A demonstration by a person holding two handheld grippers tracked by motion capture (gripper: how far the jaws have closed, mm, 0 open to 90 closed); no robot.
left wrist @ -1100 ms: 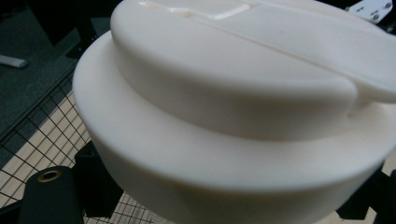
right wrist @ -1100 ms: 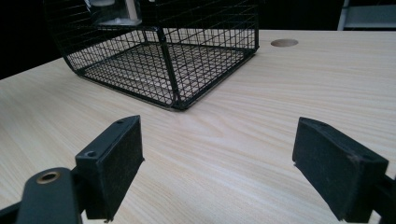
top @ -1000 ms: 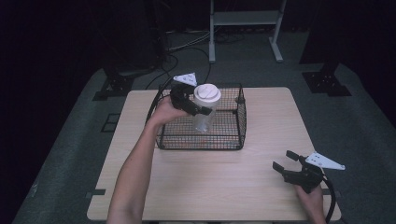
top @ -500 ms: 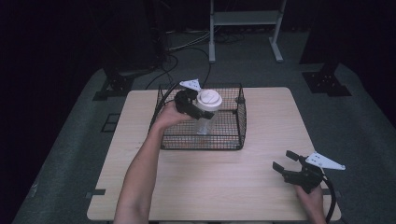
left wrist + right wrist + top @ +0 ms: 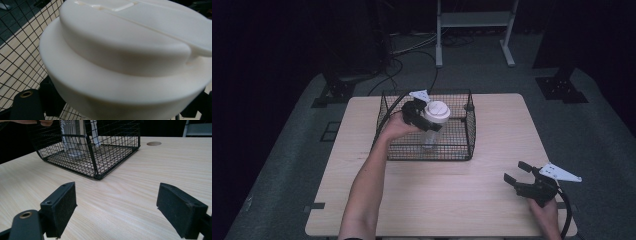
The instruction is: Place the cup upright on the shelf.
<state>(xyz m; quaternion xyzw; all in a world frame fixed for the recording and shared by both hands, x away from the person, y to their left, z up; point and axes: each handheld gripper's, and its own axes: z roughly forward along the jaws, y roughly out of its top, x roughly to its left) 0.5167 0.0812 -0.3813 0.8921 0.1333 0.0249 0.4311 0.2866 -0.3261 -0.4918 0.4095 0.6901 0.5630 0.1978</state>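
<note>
Holding a clear bottle (image 5: 430, 134) with a broad white lid (image 5: 437, 111) over the black wire basket (image 5: 469, 131), the left gripper (image 5: 426, 118) is gripping it just under the lid, its jaws closed against the neck, and the bottle's lower body is hanging inside the basket near the back left part. Whether the base is already touching the mesh floor cannot be told from the high view (the left gripper view is too close, with the lid (image 5: 125, 55) crowding the lens and only a little mesh (image 5: 17, 50) beside it). The step in hand looks like setting the bottle down inside the basket, and doing it well means keeping the bottle upright, since it appears slightly tilted toward the hand, and easing it straight down until the base is sitting flat before the jaws are loosened. Opening early would be risking a topple, because a tall narrow body under a heavy lid is likely top-heavy. The right gripper (image 5: 526, 180) is resting near the front right of the tabletop (image 5: 492, 200), well apart from the basket, its jaws spread wide with nothing between them; its own view is showing the basket (image 5: 110, 157) ahead, so it could be steadying the rim if the basket starts sliding.
</note>
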